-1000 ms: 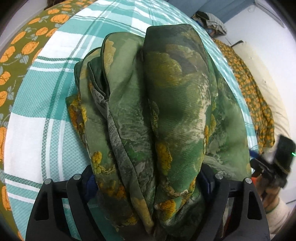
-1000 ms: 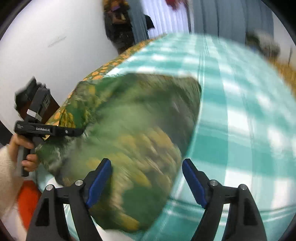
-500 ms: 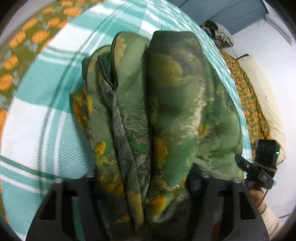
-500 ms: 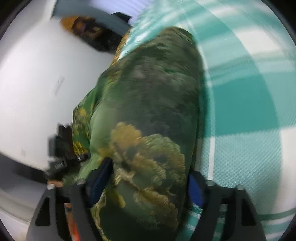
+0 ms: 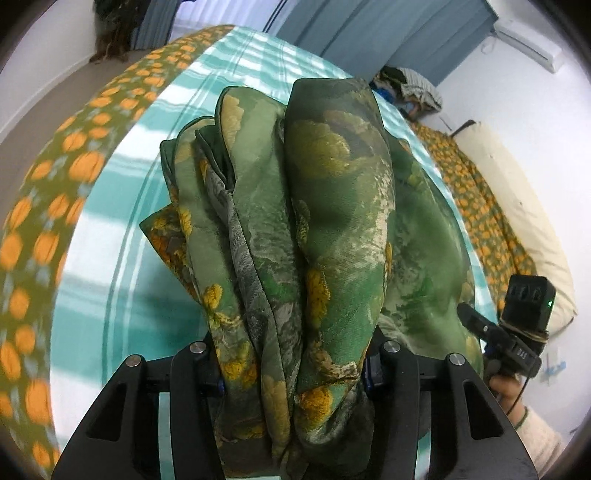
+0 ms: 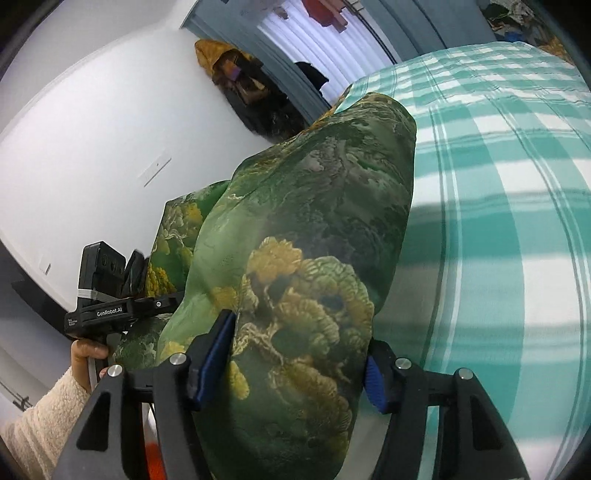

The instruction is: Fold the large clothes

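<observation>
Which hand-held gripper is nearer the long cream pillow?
Right. The right hand-held gripper sits by the long cream pillow; the left hand-held gripper is further away. Both jaws just closed on the green flowery cloth.

Green floral garment [image 5: 332,229], bunched in thick folds, above checked bedspread [image 5: 110,258].

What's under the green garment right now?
The teal checked bedcover shows beneath the folded green garment, held in the left gripper and right gripper. What lies directly beneath is hidden.

White walls [image 6: 92,129], blue-grey curtains [image 5: 388,33], teal-checked bed cover [image 6: 498,184] over orange-flowered sheet [image 5: 44,206], cream pillow [image 5: 517,192] at right edge.
</observation>
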A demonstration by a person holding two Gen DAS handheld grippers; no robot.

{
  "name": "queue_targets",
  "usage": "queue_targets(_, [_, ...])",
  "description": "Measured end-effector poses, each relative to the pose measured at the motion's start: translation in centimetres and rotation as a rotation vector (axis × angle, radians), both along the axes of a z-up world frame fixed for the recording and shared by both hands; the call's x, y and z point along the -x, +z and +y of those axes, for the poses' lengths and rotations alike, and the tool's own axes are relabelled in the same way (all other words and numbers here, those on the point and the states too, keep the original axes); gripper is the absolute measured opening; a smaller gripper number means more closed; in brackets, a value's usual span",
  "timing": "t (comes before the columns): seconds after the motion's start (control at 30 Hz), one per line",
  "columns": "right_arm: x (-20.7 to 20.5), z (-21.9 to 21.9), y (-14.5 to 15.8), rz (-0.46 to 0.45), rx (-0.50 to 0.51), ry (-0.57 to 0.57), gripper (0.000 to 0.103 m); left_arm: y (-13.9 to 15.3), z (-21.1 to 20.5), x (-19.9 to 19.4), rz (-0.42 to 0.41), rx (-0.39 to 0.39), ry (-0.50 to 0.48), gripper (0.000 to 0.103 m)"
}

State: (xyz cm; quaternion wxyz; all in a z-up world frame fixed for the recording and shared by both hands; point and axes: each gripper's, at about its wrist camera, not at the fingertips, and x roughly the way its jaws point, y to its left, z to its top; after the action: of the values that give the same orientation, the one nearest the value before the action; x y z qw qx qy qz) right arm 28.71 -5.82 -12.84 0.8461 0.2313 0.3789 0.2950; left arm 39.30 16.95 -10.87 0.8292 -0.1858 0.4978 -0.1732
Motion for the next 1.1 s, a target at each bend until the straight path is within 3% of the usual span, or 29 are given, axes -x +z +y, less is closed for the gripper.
queue_targets(0.17, [-6.3, -1.1, -3.1, 0.074, -0.014, 0.004, 0.063, -4.2, 0.0, -4.7, 0.048, -0.02, 0.012, 0.053])
queue_targets(0.23, [-8.1, -1.4, -5.6, 0.128, -0.02, -0.001, 0.063, -7.4, 0.0, -5.6, 0.101, -0.04, 0.032, 0.067])
queue_targets(0.3, [-8.4, -1.8, -7.8, 0.178, -0.036, -0.008, 0.066, -8.8, 0.1, -5.3, 0.114, -0.02, 0.061, 0.084])
queue_targets(0.37, [-7.8, -2.4, -9.0, 0.19, -0.078, -0.021, 0.072, -8.6, 0.4, -4.4, 0.083, -0.004, 0.072, 0.095])
queue_targets(0.53, [-4.5, -4.3, -7.2, 0.182, -0.079, -0.08, 0.077, -4.6, 0.4, 0.0, -0.033, -0.099, 0.07, 0.096])
queue_targets(0.67, [0.7, -5.3, -1.6, 0.018, 0.098, -0.112, 0.079, -0.3, -1.0, 5.1, -0.183, -0.236, 0.064, 0.1])
queue_targets(0.73, [4.2, -4.5, 1.3, -0.073, 0.278, -0.149, 0.079, 2.1, -2.9, 8.8, -0.285, -0.348, 0.093, 0.102])
queue_targets(0.83, [9.2, -3.2, 4.1, -0.168, 0.512, -0.226, 0.08, 4.8, -5.7, 13.5, -0.427, -0.446, 0.145, 0.103])
queue_targets(0.87, [10.4, -3.1, 4.4, -0.18, 0.558, -0.249, 0.08, 5.3, -6.3, 14.6, -0.445, -0.447, 0.148, 0.103])
queue_targets(0.97, [14.2, -2.4, 5.8, -0.196, 0.652, -0.32, 0.08, 5.6, -8.7, 16.9, -0.362, -0.432, 0.081, 0.103])
queue_targets(1.1, [17.6, -2.2, 6.8, -0.204, 0.682, -0.369, 0.08, 6.0, -10.4, 20.0, -0.366, -0.431, 0.143, 0.103])
